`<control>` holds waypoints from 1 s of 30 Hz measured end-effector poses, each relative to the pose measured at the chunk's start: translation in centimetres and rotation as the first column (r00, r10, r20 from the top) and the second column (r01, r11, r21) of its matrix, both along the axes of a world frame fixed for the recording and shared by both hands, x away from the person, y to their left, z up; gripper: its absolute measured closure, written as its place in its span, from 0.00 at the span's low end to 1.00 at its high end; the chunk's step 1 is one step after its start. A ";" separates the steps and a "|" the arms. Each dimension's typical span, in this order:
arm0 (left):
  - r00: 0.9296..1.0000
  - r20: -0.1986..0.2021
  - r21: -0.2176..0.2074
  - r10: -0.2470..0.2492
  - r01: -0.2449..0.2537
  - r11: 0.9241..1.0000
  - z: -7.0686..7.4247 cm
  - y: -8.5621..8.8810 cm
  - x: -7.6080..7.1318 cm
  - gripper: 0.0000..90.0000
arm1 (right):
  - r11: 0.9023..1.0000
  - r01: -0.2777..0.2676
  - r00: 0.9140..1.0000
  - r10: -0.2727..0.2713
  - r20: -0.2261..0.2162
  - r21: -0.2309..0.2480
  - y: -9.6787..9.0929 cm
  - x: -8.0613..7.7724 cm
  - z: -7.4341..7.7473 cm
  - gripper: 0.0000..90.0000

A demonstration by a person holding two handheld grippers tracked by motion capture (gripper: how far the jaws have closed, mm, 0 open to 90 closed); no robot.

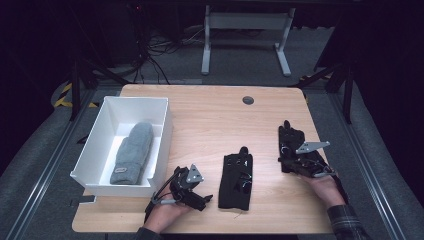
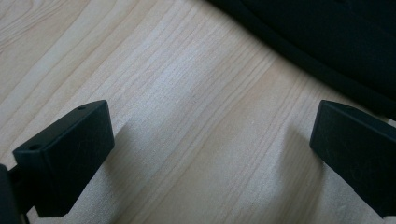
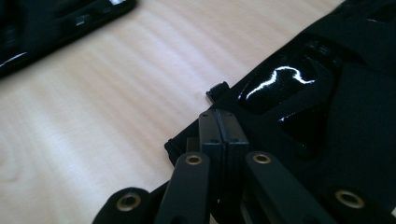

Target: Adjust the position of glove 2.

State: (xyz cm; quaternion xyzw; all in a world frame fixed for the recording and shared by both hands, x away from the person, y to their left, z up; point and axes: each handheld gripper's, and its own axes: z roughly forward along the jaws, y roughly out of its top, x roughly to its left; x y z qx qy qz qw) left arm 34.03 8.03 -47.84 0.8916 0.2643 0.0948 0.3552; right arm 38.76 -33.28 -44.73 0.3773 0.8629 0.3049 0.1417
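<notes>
Right gripper [image 1: 292, 161]: high view, at 4 o'clock on the light wooden table [image 1: 210, 110]; its tip lies on the cuff of a black padded fabric glove [image 1: 291, 142].
Left gripper [image 1: 196, 195]: at 7 o'clock, beside the second black glove [image 1: 236, 180], apart from it.
Progress: a grey knitted mitten [image 1: 132, 152] lies in the white rectangular box [image 1: 162, 131] at 9 o'clock; both black gloves are on the table, seemingly yet to go in.
Left gripper view: jaws wide apart over bare wood, holding nothing; a glove's edge [image 2: 327, 42] at 1 o'clock.
Right gripper view: jaws pressed together at the glove's [image 3: 327, 116] edge; whether fabric is pinched I cannot tell.
</notes>
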 end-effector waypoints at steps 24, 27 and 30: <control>1.000 0.000 0.000 0.001 -0.001 1.000 0.0 0.0 0.0 0.00 | 0.985 -0.162 0.987 0.162 0.003 0.066 3.4 -6.8 0.7 1.00; 1.000 0.000 0.000 0.001 -0.001 1.000 0.0 0.0 0.0 0.00 | 0.990 -0.132 0.991 0.130 0.026 0.054 3.1 -5.5 0.9 1.00; 1.000 0.000 0.000 0.001 -0.001 1.000 0.0 0.0 0.0 0.00 | 0.993 -0.111 0.993 0.110 0.047 0.035 3.2 -3.9 0.8 1.00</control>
